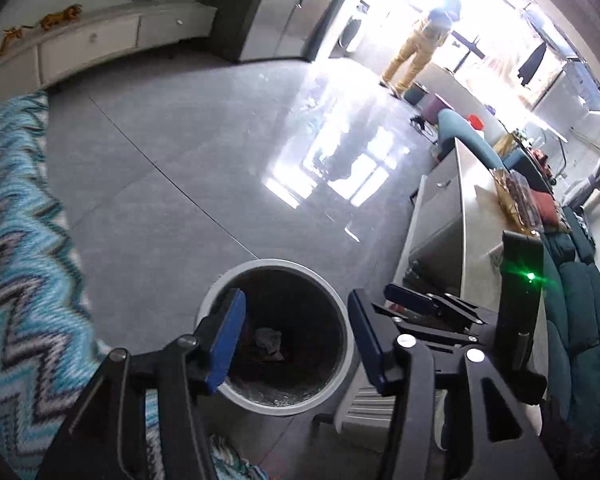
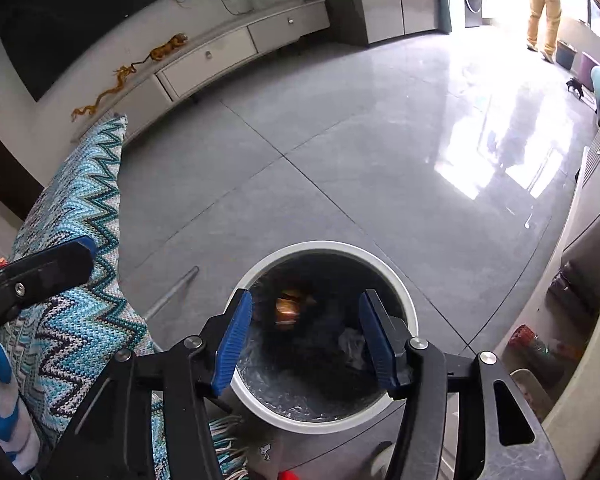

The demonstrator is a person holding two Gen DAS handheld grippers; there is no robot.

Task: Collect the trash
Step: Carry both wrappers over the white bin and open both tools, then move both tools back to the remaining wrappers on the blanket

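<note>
A round white trash bin (image 1: 342,300) with a dark liner stands on the grey floor; it also shows in the right wrist view (image 2: 404,304). Crumpled grey trash (image 1: 269,340) lies at its bottom. In the right wrist view an orange wrapper (image 2: 287,309), blurred, is in the bin's mouth, and grey crumpled trash (image 2: 352,346) lies beside it. My left gripper (image 1: 296,338) is open and empty above the bin. My right gripper (image 2: 306,342) is open and empty above the bin. The right gripper's body (image 1: 452,312) shows beside the left one.
A blue zigzag knitted blanket (image 2: 80,248) lies to the left of the bin. A low table (image 1: 476,216) with snack packets (image 1: 516,196) stands right, teal sofa (image 1: 580,320) beyond. A white TV cabinet (image 2: 220,56) lines the far wall. A person (image 1: 416,48) stands by the bright window.
</note>
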